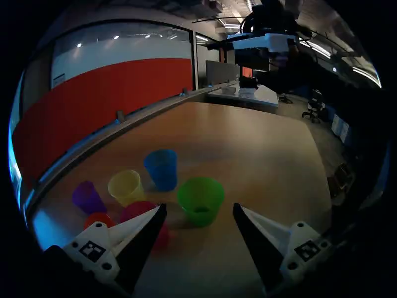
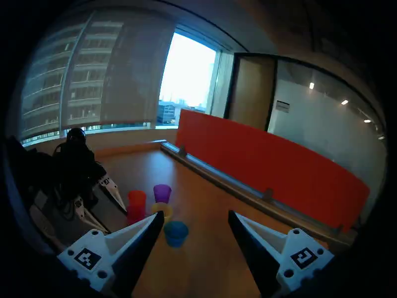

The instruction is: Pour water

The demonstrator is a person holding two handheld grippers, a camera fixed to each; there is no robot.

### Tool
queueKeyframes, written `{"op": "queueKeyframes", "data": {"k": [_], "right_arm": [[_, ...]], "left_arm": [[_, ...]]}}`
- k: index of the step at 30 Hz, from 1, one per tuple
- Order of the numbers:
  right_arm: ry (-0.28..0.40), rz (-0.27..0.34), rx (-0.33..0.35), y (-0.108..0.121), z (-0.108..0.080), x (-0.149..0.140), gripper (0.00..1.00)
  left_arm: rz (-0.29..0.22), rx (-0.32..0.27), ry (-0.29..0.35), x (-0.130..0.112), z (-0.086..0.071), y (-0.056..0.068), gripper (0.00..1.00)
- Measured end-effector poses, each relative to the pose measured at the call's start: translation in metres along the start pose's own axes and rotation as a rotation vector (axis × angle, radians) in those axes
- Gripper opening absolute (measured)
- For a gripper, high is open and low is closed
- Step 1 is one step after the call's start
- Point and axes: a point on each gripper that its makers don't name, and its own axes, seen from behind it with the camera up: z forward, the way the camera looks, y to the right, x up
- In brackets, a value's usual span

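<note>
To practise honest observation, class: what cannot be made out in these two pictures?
1. Left gripper view: the pink plastic cup and orange plastic cup are half hidden behind a finger of the left hand-held gripper.
2. Same view: the green plastic cup's contents, its inside too dim.
3. Right gripper view: the person at the left, too dark.

Cups [image 1: 200,198] clustered on table [image 1: 238,144] beside partition [image 1: 99,104]; some perhaps touching.

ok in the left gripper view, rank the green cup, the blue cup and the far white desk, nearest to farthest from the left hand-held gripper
1. The green plastic cup, just ahead, between the open fingers of the left hand-held gripper.
2. The blue plastic cup, behind the green one, to the left.
3. The white-topped desk, beyond the far end of the wooden table.
</note>
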Motion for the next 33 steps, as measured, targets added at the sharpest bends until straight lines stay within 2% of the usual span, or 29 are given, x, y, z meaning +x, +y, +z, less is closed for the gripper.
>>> {"op": "queueKeyframes", "data": {"k": [14, 33], "right_arm": [[0.002, -0.005, -0.014, 0.003, -0.002, -0.004, 1.0], [-0.002, -0.008, -0.031, 0.008, -0.005, -0.005, 1.0]], "left_arm": [[0.0, 0.014, -0.034, -0.009, 0.022, -0.001, 1.0], [0.005, 0.001, -0.054, -0.012, 0.052, 0.001, 1.0]]}}
